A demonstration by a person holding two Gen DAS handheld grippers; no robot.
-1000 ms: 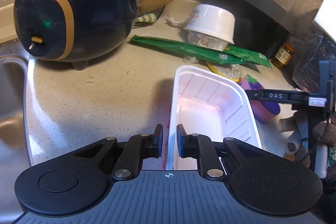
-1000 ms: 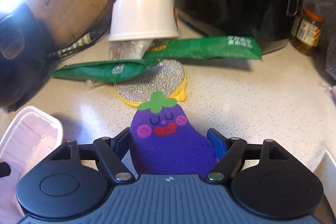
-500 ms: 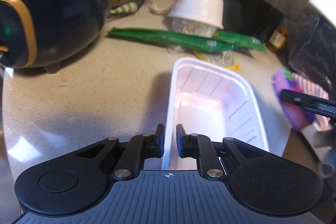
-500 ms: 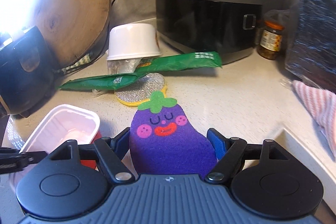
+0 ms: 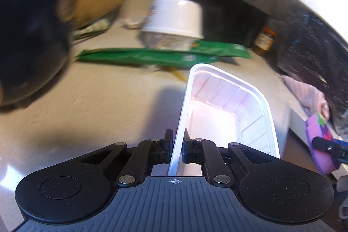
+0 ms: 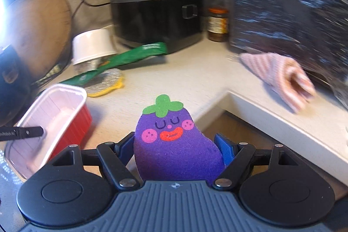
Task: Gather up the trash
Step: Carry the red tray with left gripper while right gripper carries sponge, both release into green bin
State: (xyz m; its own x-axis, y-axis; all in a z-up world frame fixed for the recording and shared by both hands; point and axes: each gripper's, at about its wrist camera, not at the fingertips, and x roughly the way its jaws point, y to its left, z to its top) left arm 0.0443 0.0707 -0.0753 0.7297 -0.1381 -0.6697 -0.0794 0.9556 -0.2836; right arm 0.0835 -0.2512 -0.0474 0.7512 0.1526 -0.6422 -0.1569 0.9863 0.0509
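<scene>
Both grippers had swung right off the table: left gripper [image 5: 178, 148] pinching the tray [image 5: 230, 108] rim for carrying, right gripper [image 6: 176, 150] clamping the eggplant sponge [image 6: 174, 140].

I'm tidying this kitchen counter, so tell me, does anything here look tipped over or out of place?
Yes. A white paper bowl sits upside down against crumpled clear plastic, half on a long green wrapper strewn across the counter. A pink striped cloth lies bunched near the counter's edge.

black cooker [image 6: 158, 14] at wall | jar [image 6: 217, 24] just beside it | striped cloth [image 6: 280, 77] on counter [image 6: 195, 79] | wooden board [image 6: 37, 29]
</scene>
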